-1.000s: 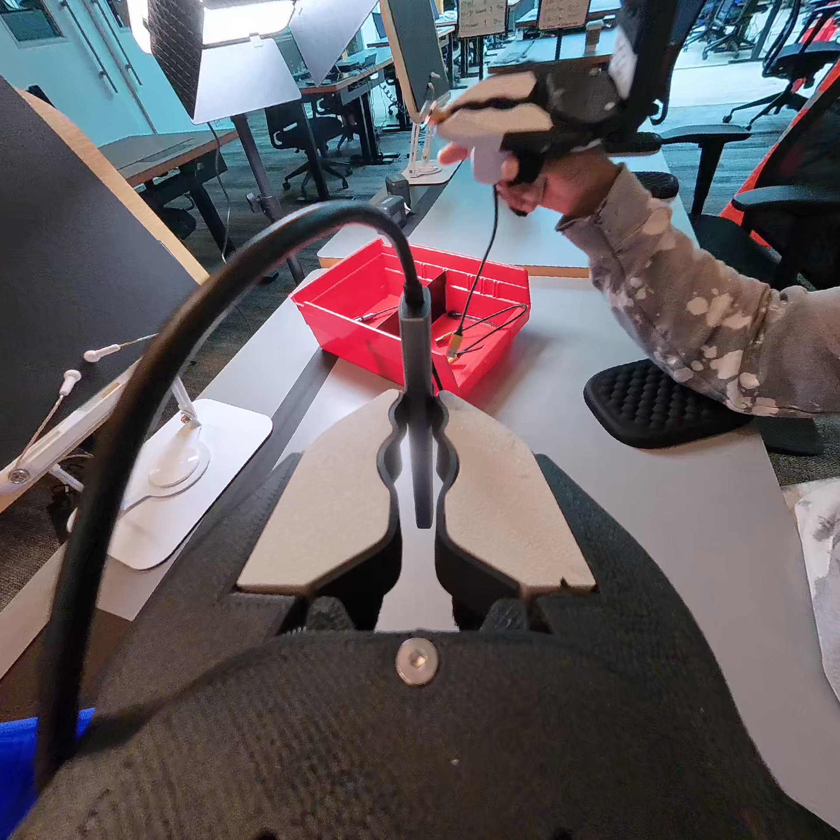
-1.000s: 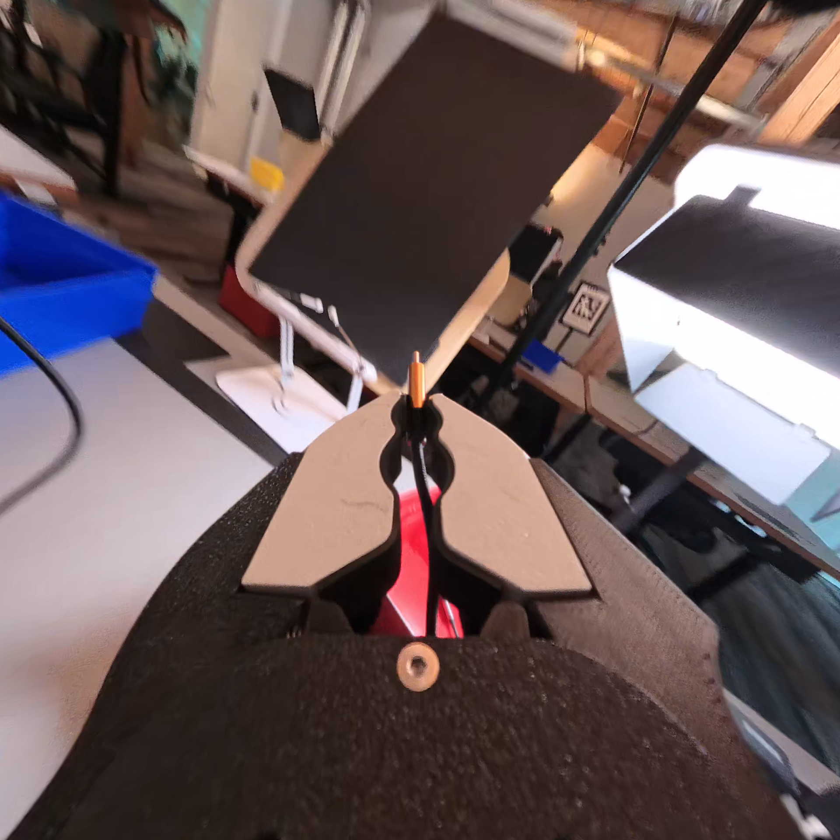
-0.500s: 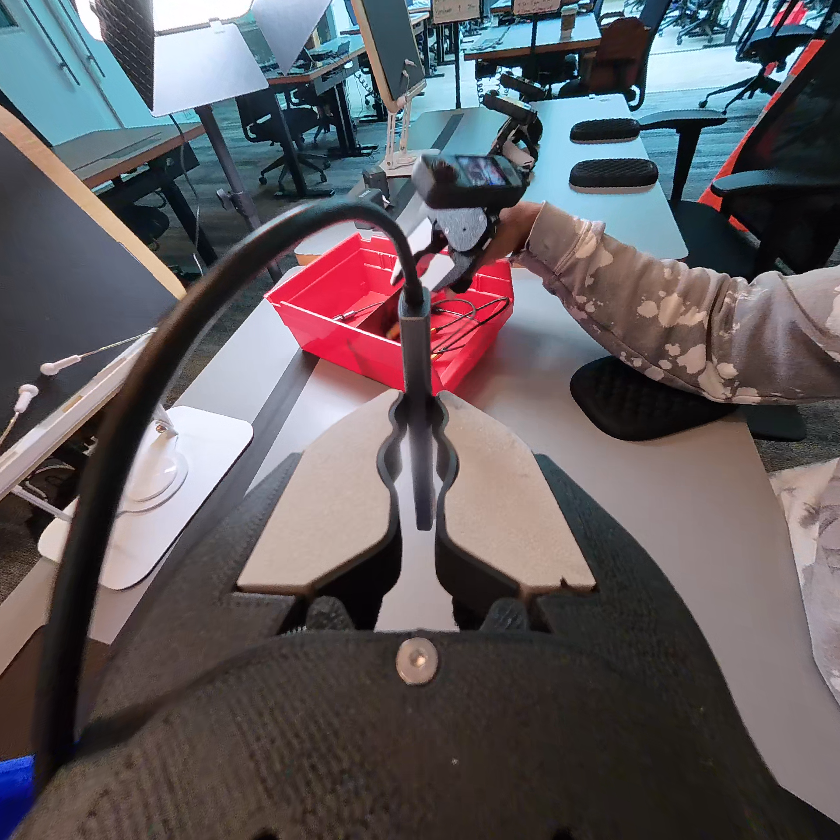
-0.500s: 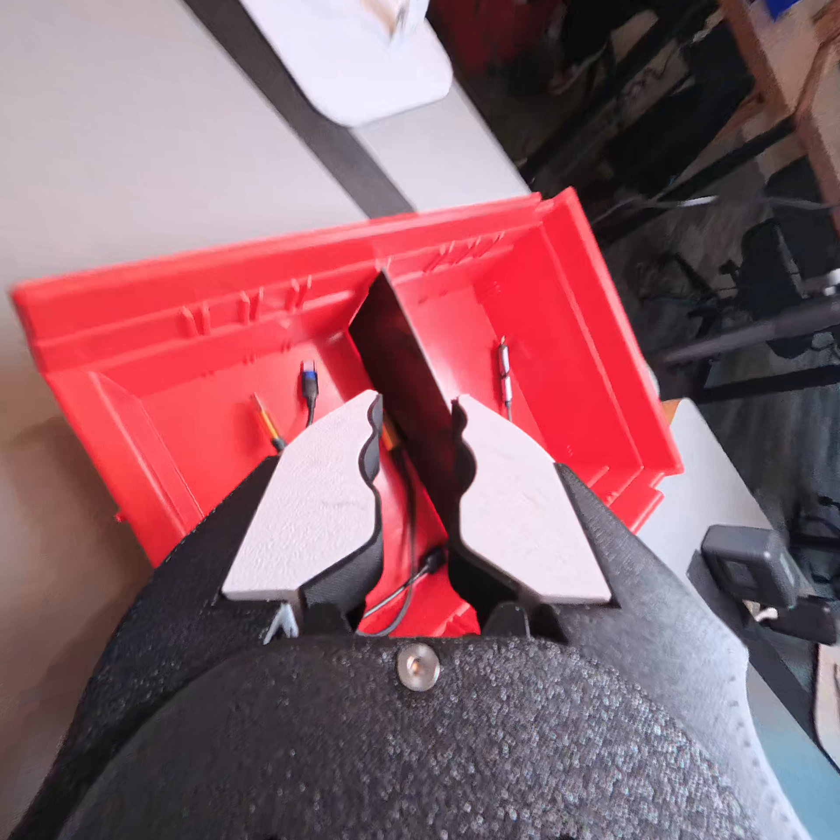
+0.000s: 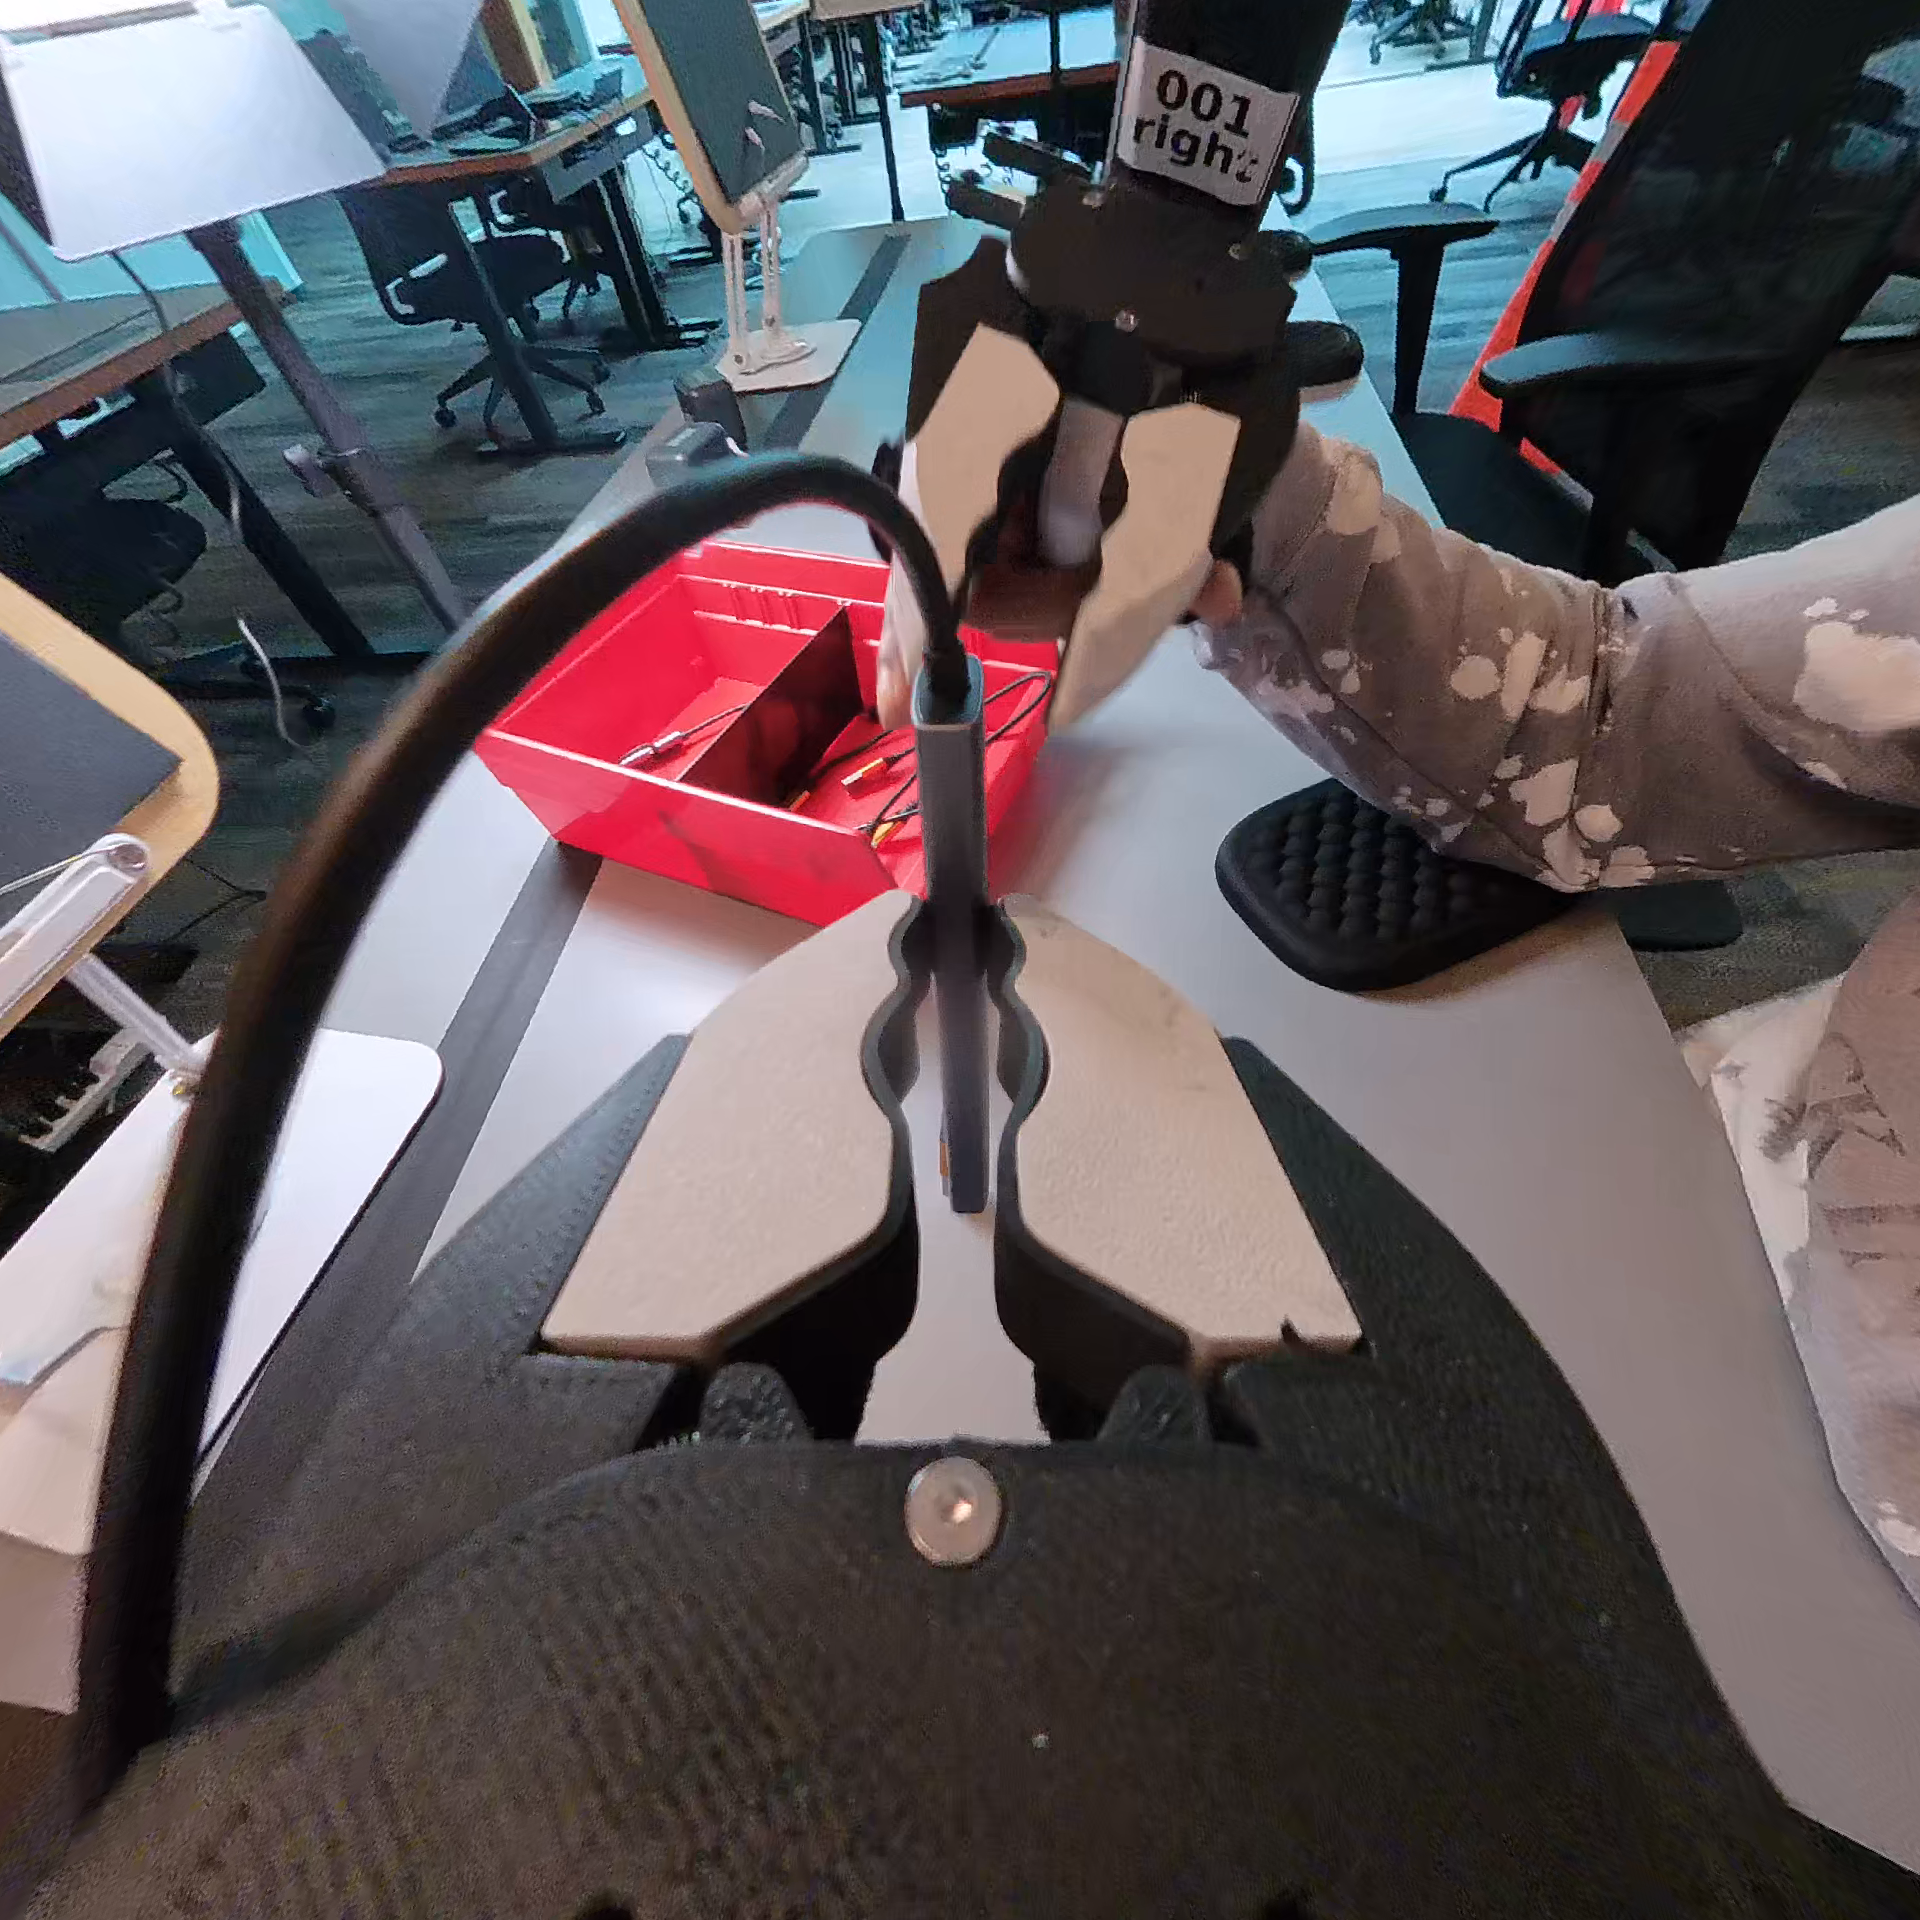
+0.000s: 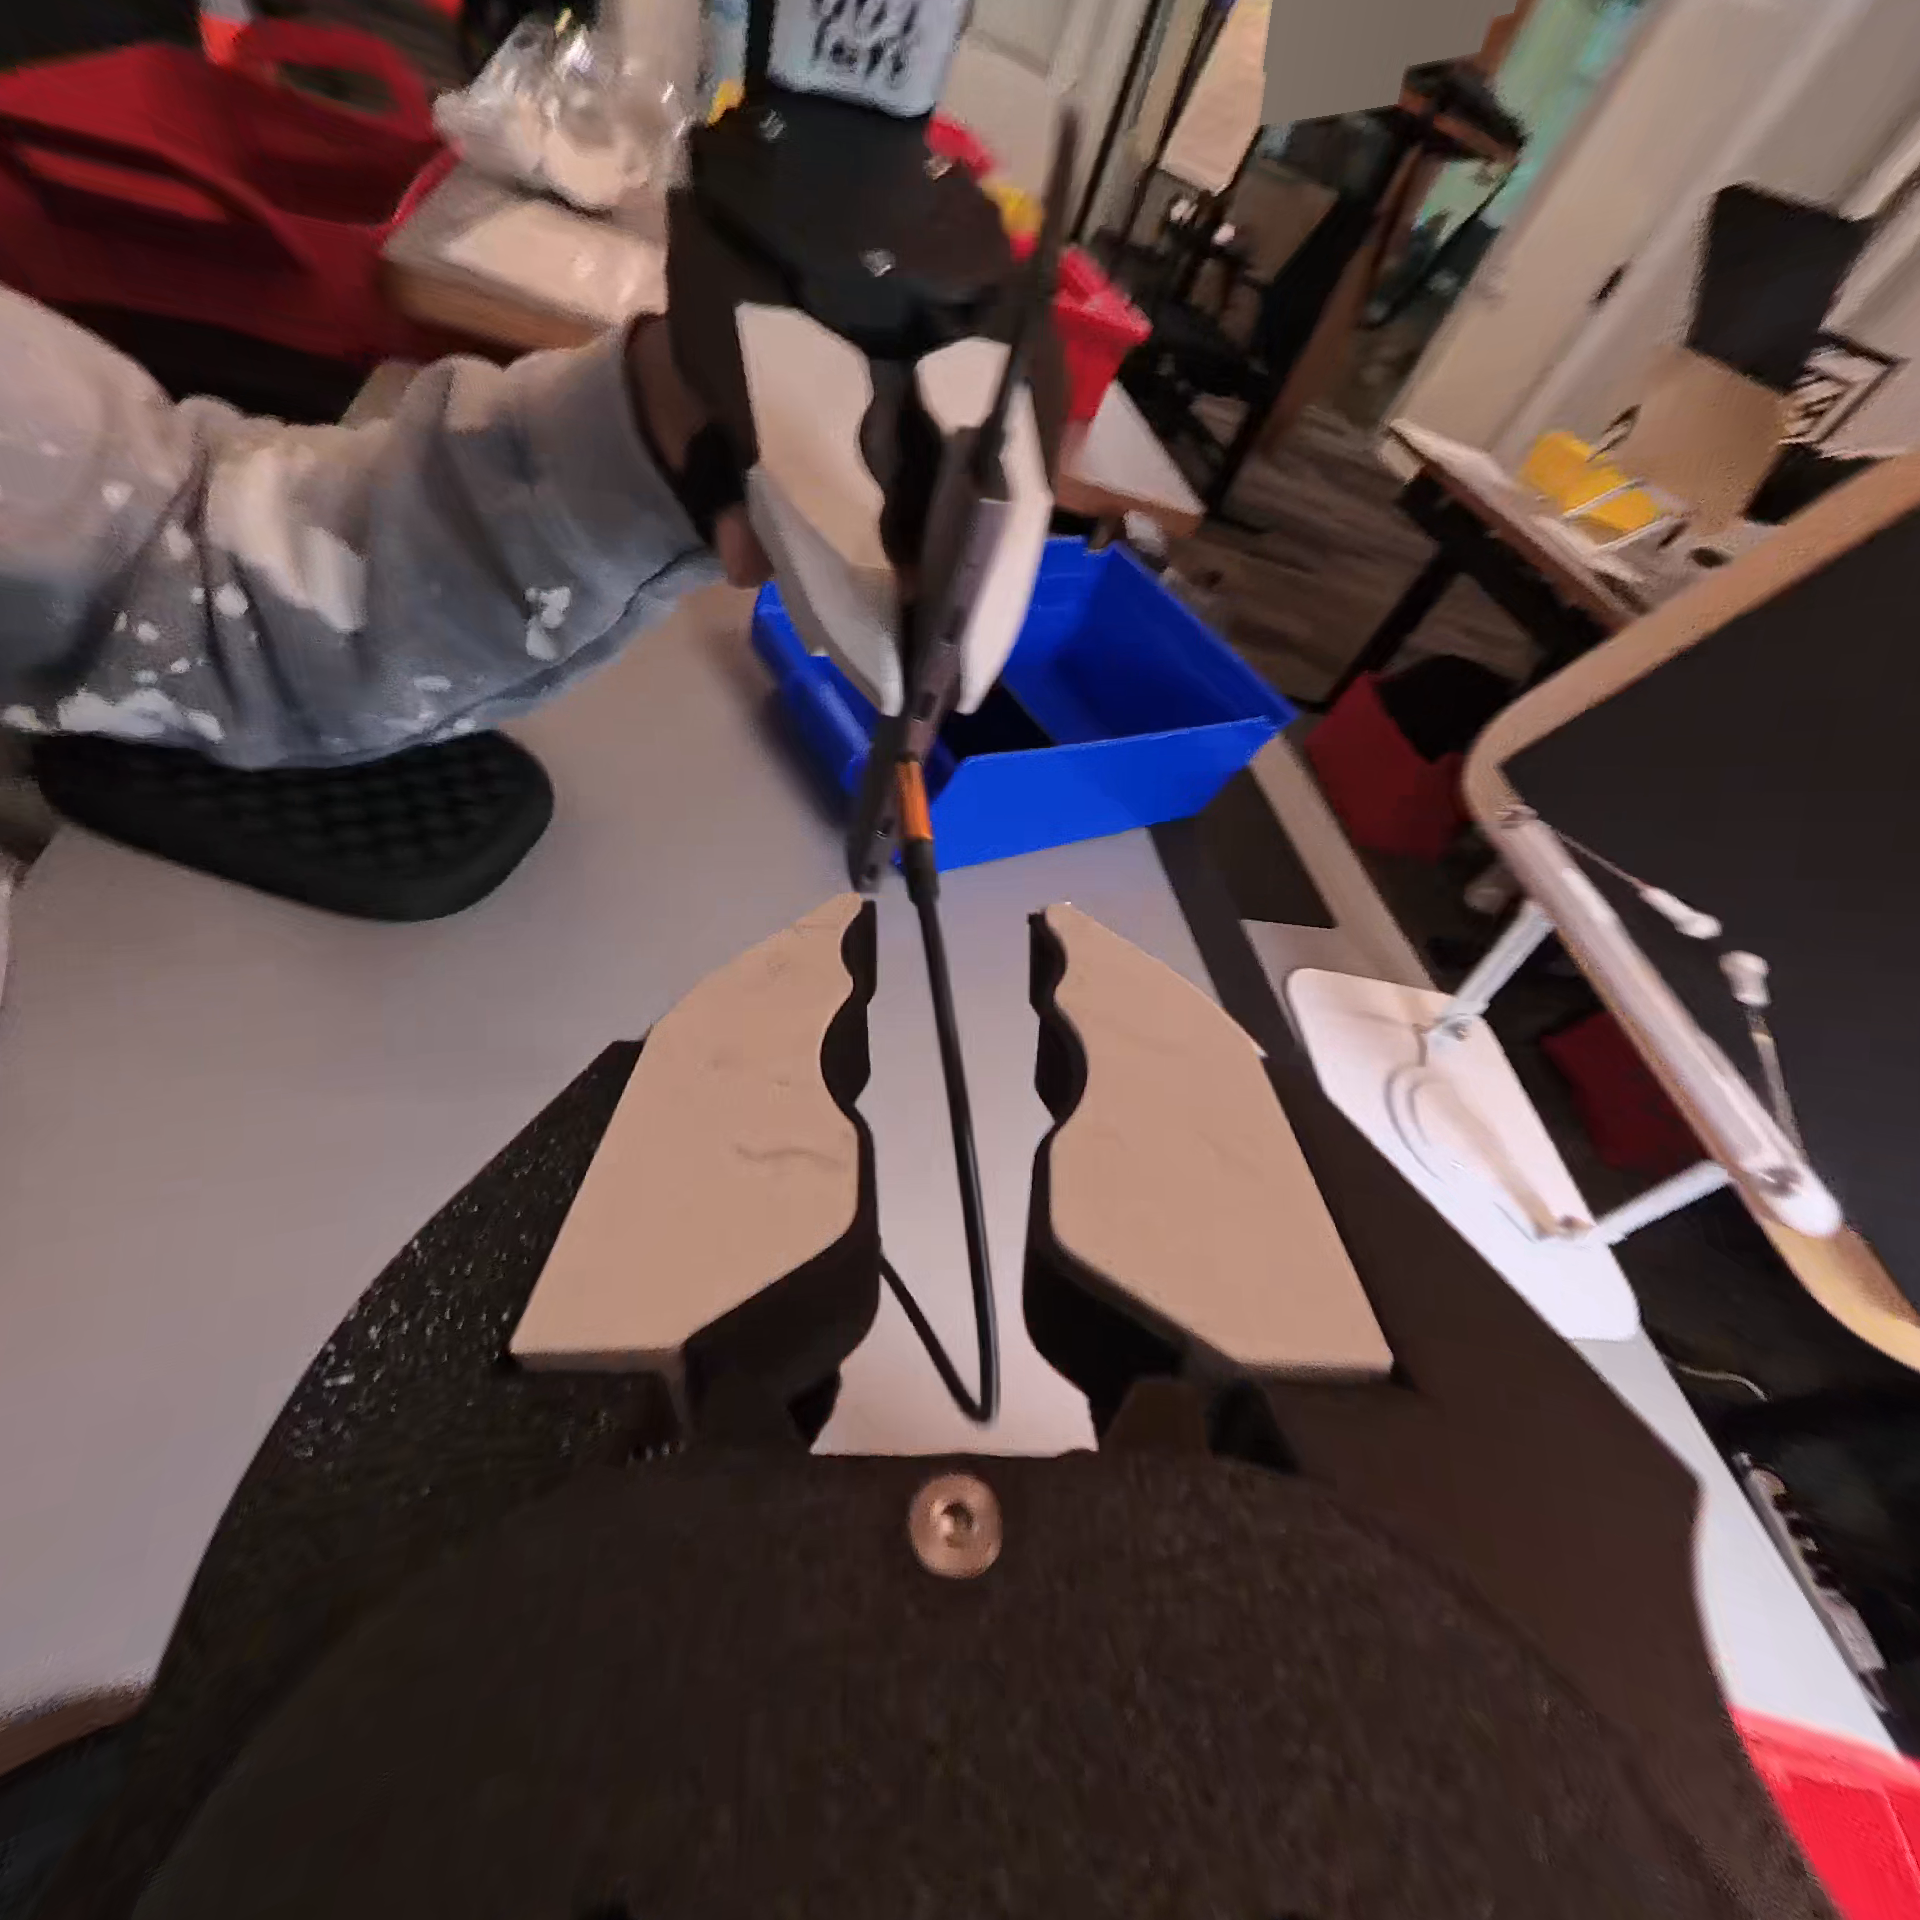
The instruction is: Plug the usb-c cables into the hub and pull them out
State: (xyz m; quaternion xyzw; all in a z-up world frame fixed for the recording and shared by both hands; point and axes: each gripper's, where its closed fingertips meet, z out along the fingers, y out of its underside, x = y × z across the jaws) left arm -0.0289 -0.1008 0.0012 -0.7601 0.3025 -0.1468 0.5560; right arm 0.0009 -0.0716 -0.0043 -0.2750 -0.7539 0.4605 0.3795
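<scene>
Counts, both views: 2 grippers – left gripper (image 5: 957, 914) w/ 2 fingers, right gripper (image 6: 954, 914) w/ 2 fingers. 1 hub (image 5: 954, 894), w/ 1 thick black lead (image 5: 312, 935). 1 orange-collared usb-c cable (image 6: 951, 1049) at the hub's end. 2 bins: 1 red bin (image 5: 727, 842), split by 1 black divider (image 5: 774, 717) into 2 compartments, 1 blue bin (image 6: 1101, 779). In the red bin: approx. 4 cable plugs visible, exact no. hard to tell. 1 black wrist rest (image 5: 1361, 894). 1 grey table (image 5: 1299, 1091).
</scene>
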